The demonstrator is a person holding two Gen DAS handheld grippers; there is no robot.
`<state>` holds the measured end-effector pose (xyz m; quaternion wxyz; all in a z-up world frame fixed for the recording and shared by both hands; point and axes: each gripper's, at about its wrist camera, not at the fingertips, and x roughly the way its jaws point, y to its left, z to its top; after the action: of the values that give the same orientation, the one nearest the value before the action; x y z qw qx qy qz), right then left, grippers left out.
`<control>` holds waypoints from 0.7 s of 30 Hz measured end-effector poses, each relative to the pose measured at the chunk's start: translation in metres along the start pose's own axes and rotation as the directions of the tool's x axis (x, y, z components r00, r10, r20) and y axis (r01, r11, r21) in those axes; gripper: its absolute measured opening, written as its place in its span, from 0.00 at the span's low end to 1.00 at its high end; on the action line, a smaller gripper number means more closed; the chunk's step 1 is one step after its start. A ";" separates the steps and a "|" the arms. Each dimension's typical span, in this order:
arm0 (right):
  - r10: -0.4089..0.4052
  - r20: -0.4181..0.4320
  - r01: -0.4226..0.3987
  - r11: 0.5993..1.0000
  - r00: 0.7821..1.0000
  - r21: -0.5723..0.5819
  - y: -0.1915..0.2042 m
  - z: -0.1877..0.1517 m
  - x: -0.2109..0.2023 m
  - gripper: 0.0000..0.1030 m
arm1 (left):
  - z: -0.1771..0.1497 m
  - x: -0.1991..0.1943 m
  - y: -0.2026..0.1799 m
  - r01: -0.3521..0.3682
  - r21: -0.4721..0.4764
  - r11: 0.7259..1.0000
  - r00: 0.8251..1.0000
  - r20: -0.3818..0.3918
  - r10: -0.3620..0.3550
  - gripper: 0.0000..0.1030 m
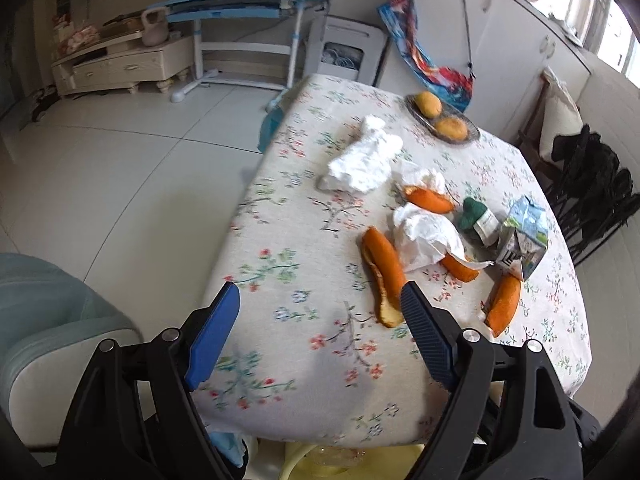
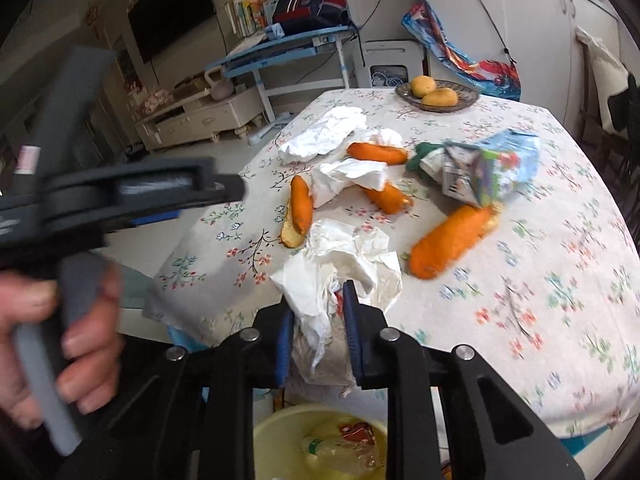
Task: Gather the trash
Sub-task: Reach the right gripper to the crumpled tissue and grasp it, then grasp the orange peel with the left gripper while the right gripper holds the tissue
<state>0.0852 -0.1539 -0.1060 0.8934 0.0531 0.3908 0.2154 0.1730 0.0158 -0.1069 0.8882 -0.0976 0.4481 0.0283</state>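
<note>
Risk: crumpled tissue clamped in right gripper w/ loose end trailing, just above yellow bin below; could snag tablecloth edge, miss bin. Left gripper spread wide, empty, orange peel just ahead.

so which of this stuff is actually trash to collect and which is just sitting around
Part of the job:
crumpled tissue in the right gripper
yellow bin
orange peels
tissues on the table
crushed carton
left gripper, open

Just lying about:
fruit bowl
blue desk
kettlebell
</note>
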 end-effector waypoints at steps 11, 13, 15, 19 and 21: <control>0.091 0.068 -0.097 0.991 0.993 0.090 -0.014 -0.016 -0.043 0.23 | 0.004 0.051 -0.050 -0.025 0.131 0.991 0.997 -0.064 0.033 0.70; 0.095 0.079 -0.102 0.990 0.992 0.097 -0.017 -0.015 -0.045 0.23 | 0.005 0.058 -0.051 -0.024 0.133 0.991 0.996 -0.077 0.034 0.58; 0.097 0.084 -0.105 0.989 0.992 0.108 -0.022 -0.014 -0.046 0.23 | 0.005 0.058 -0.051 -0.024 0.136 0.990 0.997 -0.066 0.033 0.46; 0.103 0.088 -0.114 0.985 0.991 0.132 -0.030 -0.014 -0.045 0.23 | 0.006 0.056 -0.046 0.000 0.135 0.991 0.998 -0.065 0.008 0.20; 0.103 0.094 -0.115 0.984 0.990 0.135 -0.031 -0.014 -0.047 0.23 | 0.003 0.050 -0.041 0.011 0.122 0.993 0.998 -0.059 -0.003 0.18</control>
<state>0.0576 -0.2033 -0.0921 0.8904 0.1461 0.3625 0.2334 0.2111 -0.0258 -0.1391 0.8790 -0.0455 0.4746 -0.0051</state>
